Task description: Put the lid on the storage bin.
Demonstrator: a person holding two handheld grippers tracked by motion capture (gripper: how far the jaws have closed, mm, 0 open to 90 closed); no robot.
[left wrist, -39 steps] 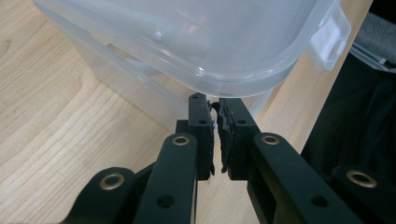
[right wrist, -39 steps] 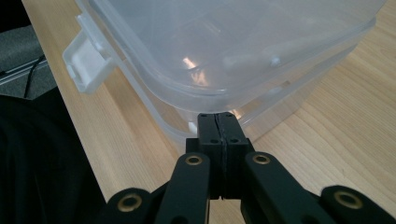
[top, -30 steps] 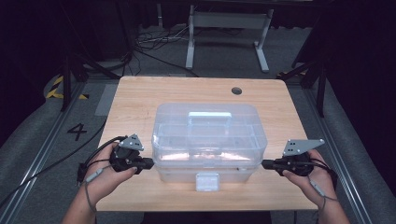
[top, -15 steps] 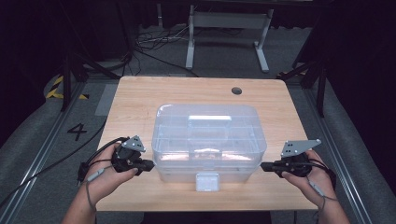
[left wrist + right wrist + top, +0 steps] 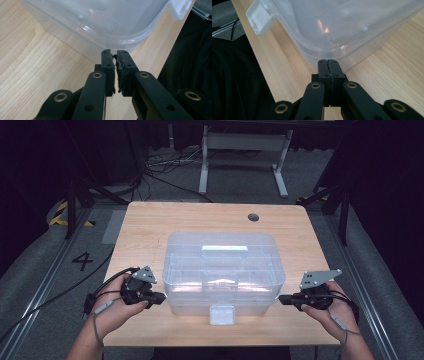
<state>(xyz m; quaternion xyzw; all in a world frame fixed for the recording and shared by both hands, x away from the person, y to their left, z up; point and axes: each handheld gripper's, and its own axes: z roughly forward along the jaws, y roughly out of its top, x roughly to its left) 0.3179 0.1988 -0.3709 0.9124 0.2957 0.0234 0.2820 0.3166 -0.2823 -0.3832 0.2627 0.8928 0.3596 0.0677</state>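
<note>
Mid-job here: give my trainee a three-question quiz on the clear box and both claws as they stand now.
1. True or false: the lid of the clear box is on.
2. Which claw's jaws are pressed fully together: left claw or right claw?
3. The white latch is on which side of the box: A) the person's side, B) the far side?

Key: 1 true; 2 right, the left shows a thin gap; 3 A.

Hand-held gripper [image 5: 328,62] jaws pressed together, tips at clear box [image 5: 342,27] corner.
</note>
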